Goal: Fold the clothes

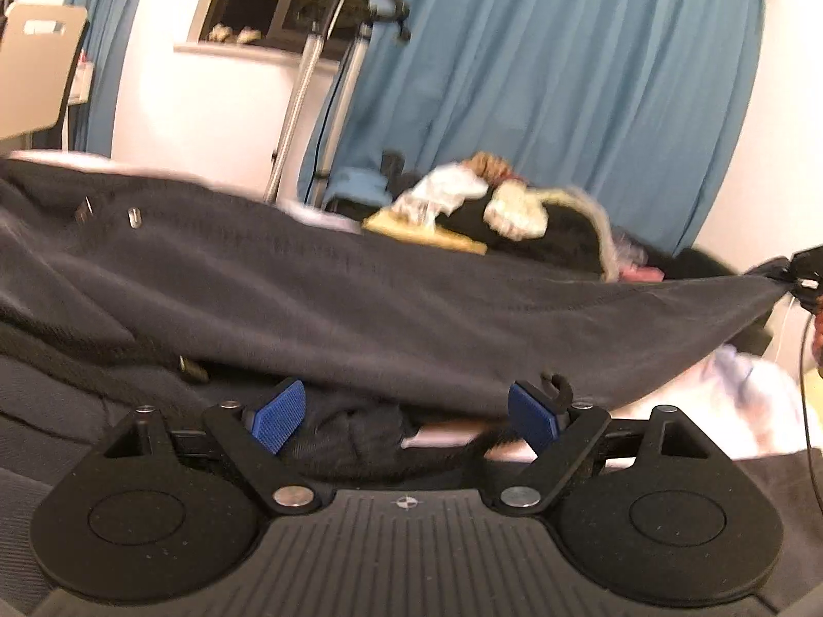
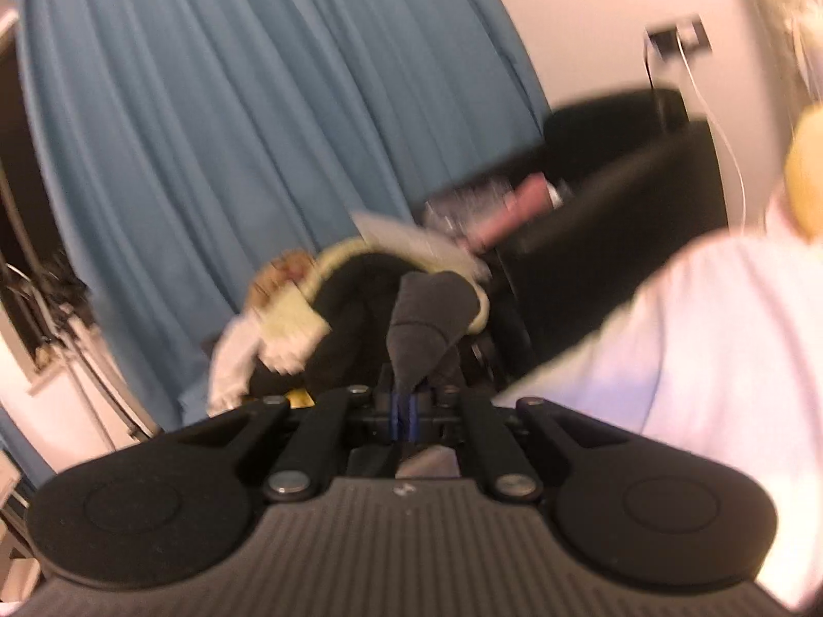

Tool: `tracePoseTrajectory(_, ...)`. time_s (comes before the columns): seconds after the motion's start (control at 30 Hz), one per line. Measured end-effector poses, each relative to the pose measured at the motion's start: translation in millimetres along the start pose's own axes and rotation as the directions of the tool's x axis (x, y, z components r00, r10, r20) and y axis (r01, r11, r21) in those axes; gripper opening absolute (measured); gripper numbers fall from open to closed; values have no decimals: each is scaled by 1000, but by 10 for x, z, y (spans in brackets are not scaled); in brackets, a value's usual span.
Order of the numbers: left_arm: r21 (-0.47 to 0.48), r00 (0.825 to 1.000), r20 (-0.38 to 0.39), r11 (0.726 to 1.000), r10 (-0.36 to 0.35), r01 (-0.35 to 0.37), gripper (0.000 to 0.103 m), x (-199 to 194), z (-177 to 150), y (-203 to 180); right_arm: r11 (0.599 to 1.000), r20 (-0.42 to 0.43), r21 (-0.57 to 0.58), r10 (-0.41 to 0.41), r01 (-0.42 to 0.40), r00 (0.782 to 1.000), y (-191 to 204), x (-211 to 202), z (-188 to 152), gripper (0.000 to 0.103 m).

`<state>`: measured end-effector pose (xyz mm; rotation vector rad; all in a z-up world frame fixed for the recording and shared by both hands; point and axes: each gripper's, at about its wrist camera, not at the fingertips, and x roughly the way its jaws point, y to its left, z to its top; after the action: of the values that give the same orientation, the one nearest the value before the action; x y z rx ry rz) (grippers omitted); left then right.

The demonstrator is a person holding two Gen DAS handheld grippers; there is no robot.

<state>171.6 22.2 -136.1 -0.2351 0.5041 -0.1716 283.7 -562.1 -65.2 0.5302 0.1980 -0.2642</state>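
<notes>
A dark grey garment [image 1: 360, 298] is spread wide across the left wrist view, its right corner pulled taut. My right gripper [image 1: 802, 283] pinches that corner at the far right edge. In the right wrist view, my right gripper [image 2: 405, 419] is shut on a bunched grey corner of the garment [image 2: 427, 319], which sticks up past the blue pads [image 2: 395, 419]. My left gripper [image 1: 406, 419] is open, its blue pads [image 1: 280, 421] wide apart just under the garment's lower edge. Dark folded cloth lies between the fingers, ungripped.
A pile of mixed clothes [image 1: 494, 211] lies beyond the garment, in front of a blue curtain [image 1: 566, 77]. White bedding [image 2: 720, 334] is on the right. A beige chair [image 1: 36, 67] and metal poles [image 1: 303, 92] stand at the left. A black bulky object [image 2: 617, 169] sits by the wall.
</notes>
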Motion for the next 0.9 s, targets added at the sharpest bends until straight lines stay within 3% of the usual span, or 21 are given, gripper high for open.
tracePoseTrajectory(0.13, 0, 1000, 13, 1000, -9, 9, 88, -182, 34, -33, 1000, 56, -13, -11, 11, 998, -159, -576, 82, 5)
tracePoseTrajectory(0.23, 0, 1000, 22, 1000, -15, 15, 88, -319, 59, -58, 993, 38, 90, -84, 80, 996, -607, -900, -198, 5)
tracePoseTrajectory(0.37, 0, 999, 35, 1000, -24, 24, 88, -502, 92, -91, 971, -85, 121, -195, 204, 977, -1189, -981, -912, 5)
tracePoseTrajectory(0.47, -2, 999, 43, 1000, -30, 31, 88, -631, 115, -114, 962, -187, 130, -214, 240, 959, -1473, -882, -1260, 6)
tracePoseTrajectory(0.6, -4, 1000, 19, 1000, -22, 22, 88, -555, 86, -127, 965, -140, 153, -192, 213, 971, -1445, -908, -1166, 6)
tracePoseTrajectory(0.67, 9, 1000, 19, 1000, -7, 6, 88, -508, 69, -139, 976, -44, 141, -158, 163, 986, -1320, -1024, -1050, 5)
tracePoseTrajectory(0.77, -4, 1000, 3, 1000, -5, 5, 88, -457, 43, -118, 981, 55, 154, -129, 120, 990, -1236, -1148, -843, 5)
tracePoseTrajectory(0.9, 2, 1000, -10, 1000, 3, -3, 88, -443, 9, -112, 970, 36, 130, -212, 206, 977, -1416, -1013, -899, 5)
